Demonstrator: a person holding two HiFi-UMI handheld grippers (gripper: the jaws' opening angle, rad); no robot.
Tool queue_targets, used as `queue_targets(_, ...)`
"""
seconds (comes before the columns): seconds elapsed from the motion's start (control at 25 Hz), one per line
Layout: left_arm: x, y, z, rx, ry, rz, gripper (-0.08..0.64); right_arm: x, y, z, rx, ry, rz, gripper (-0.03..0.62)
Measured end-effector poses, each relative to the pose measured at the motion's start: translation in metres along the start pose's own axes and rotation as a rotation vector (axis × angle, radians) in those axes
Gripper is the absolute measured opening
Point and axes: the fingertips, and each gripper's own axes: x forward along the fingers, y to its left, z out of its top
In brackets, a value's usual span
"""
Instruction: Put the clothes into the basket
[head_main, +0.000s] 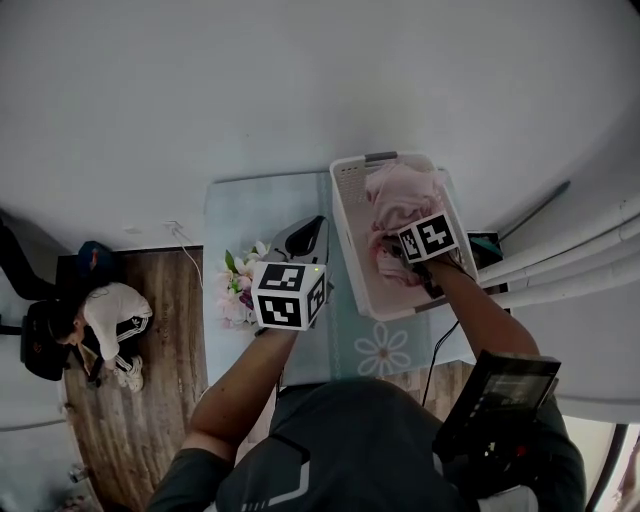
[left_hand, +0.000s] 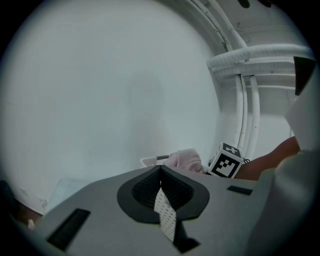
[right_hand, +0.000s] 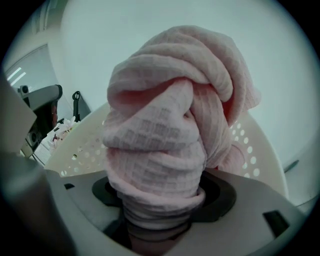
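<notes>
Right gripper (head_main: 398, 256), fingers pinching a bunched pink cloth (right_hand: 165, 130) above the white basket (head_main: 349, 228); released off-centre, it may drape over the rim. Left gripper (left_hand: 160, 174) fingers pressed together, empty

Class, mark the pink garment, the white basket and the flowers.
pink garment (right_hand: 170, 135), right gripper view, bunched middle fold.
basket (head_main: 352, 235), head view, left wall.
flowers (head_main: 238, 290), head view, pale blooms.
</notes>
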Motion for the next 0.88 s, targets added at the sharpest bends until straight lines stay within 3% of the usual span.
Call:
queue_targets(0.36, 0.004, 0.0, -0.006, -0.02, 0.034, -0.005, 0.009, 0.048, -0.008, -0.043, -0.037, 0.198, 0.016, 0.35)
queue_targets(0.88, 0.012, 0.003, -0.014, -0.04, 0.063, -0.001, 0.009, 0.087, -0.018, -0.074, 0.037, 0.279, 0.092, 0.359)
